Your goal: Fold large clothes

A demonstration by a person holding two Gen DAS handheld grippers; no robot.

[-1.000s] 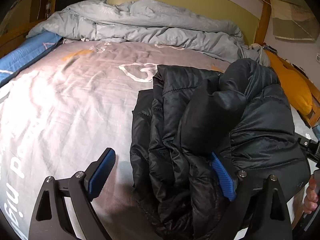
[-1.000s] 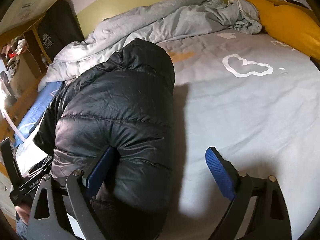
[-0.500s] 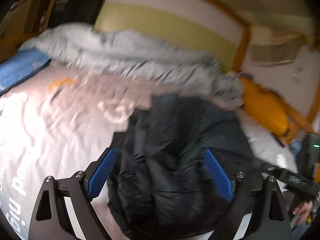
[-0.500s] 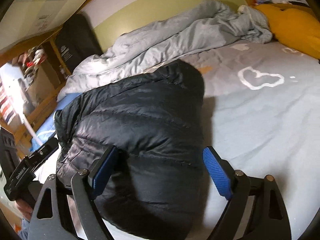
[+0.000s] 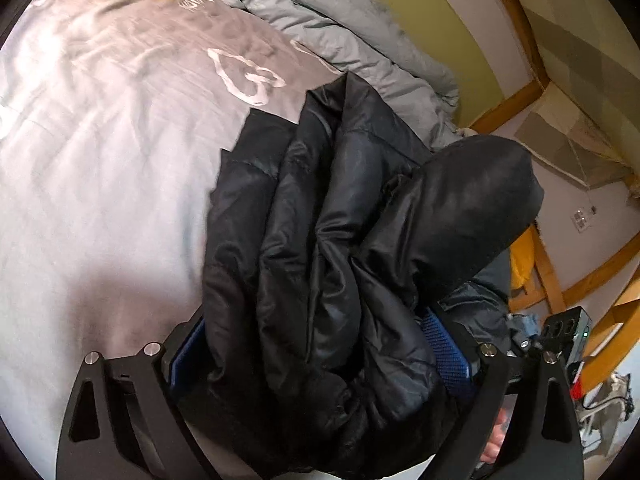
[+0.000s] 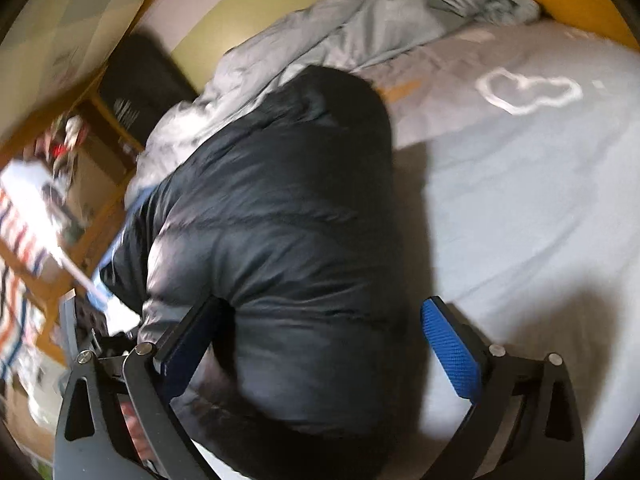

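Note:
A black puffer jacket (image 5: 340, 220) lies bunched on the grey printed bed sheet (image 5: 100, 160). My left gripper (image 5: 316, 354) straddles its near end. The folds fill the gap between the wide-set blue pads (image 5: 444, 348), which stand as far apart as before. In the right wrist view the same jacket (image 6: 280, 220) shows its smooth quilted back. My right gripper (image 6: 320, 344) is around its near edge, jaws opening. The left finger (image 6: 188, 344) touches the fabric, while the right pad (image 6: 452, 344) stands apart from it over the sheet (image 6: 520, 200).
A rumpled grey duvet (image 5: 340, 28) is heaped along the wall side of the bed. A yellow pillow (image 6: 580, 0) and wooden bed frame (image 5: 548, 272) bound one end. A blue mat (image 6: 116, 248) and cluttered shelves (image 6: 60, 152) lie beyond the other. A hand (image 5: 496, 440) shows low down.
My left gripper rolled and swung right onto the jacket, so its folds now lie between both jaws instead of beside the left one. The right gripper tilted and its jaws widened slightly.

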